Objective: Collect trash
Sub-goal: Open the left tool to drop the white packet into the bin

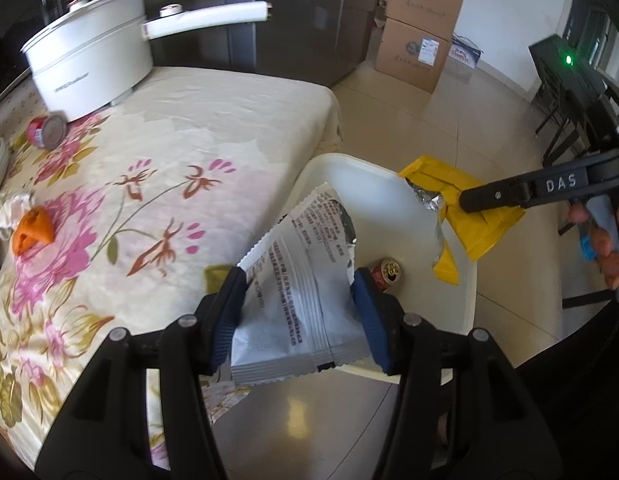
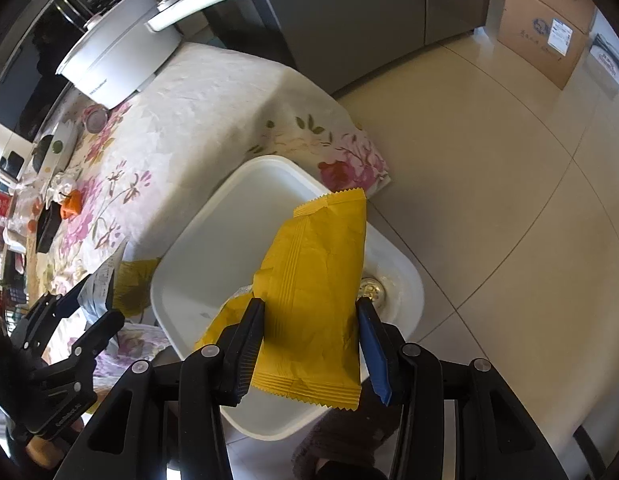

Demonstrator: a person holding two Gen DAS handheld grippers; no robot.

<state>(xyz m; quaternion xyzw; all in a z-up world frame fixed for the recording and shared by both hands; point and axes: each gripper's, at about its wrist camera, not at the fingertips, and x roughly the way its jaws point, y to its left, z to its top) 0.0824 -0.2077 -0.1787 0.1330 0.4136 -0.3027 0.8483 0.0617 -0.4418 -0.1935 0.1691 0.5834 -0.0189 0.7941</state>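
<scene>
Nearest, the left gripper has its jaws clamped on a silver-white snack wrapper, torn open at the top, crinkled, with black print and a ribbed seal along its lower edge. It hangs over the near left rim of the white bin, which sits on the floor against the table edge. To the right, the right gripper pinches a yellow wrapper with zigzag-cut ends and a foil lining, held above the bin's opening. A drinks can lies in the bin's bottom. Farther left, on the floral tablecloth, rest an orange scrap and, far back, a white electric pot.
</scene>
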